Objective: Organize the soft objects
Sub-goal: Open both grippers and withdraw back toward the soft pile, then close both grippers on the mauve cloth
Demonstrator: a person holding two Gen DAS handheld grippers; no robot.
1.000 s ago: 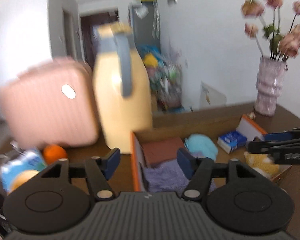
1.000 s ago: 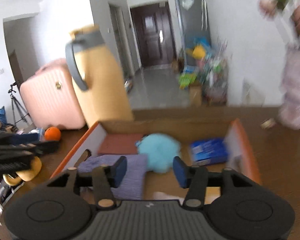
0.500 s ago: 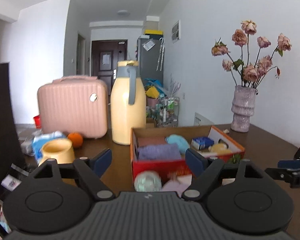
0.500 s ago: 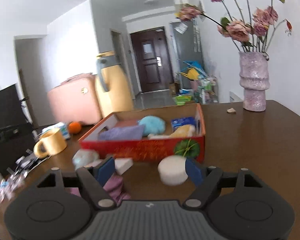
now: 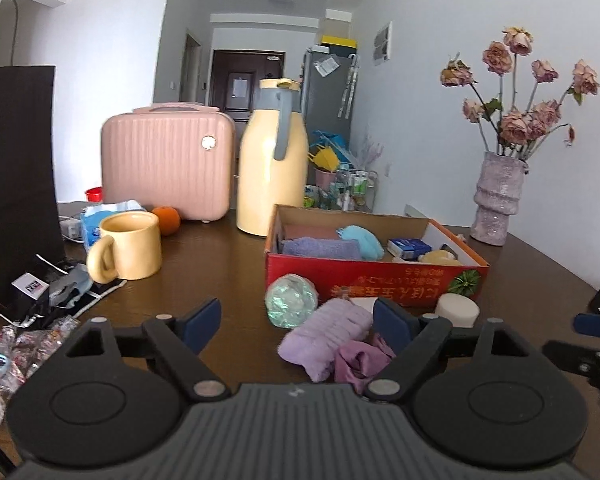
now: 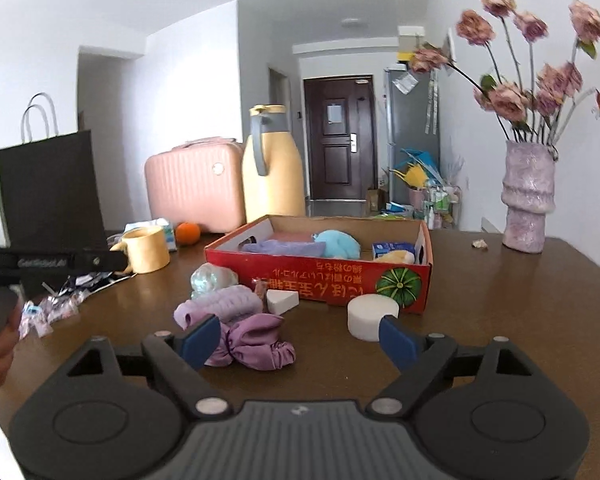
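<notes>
A red cardboard box point(image 5: 374, 282) point(image 6: 320, 274) stands on the brown table and holds a purple towel point(image 5: 320, 248), a light blue plush point(image 5: 360, 240), a blue packet and a yellow soft item. In front of it lie a lilac rolled cloth point(image 5: 326, 338) point(image 6: 224, 304), a purple scrunchie point(image 6: 256, 342), a clear teal ball point(image 5: 291, 306), a white wedge sponge point(image 6: 282, 301) and a white round sponge point(image 6: 372, 316). My left gripper point(image 5: 298, 324) is open and empty, just before the lilac cloth. My right gripper point(image 6: 300, 338) is open and empty, near the scrunchie.
A yellow mug point(image 5: 128, 252), an orange point(image 5: 167, 220), a pink case point(image 5: 168, 160) and a cream thermos point(image 5: 272, 168) stand at the left and back. A black paper bag point(image 5: 16, 184) and wrappers fill the left edge. A vase with flowers point(image 6: 528, 200) stands at the right.
Both grippers have pulled back and down from over the box to a low spot in front of it. The loose soft items before the box have come into view.
</notes>
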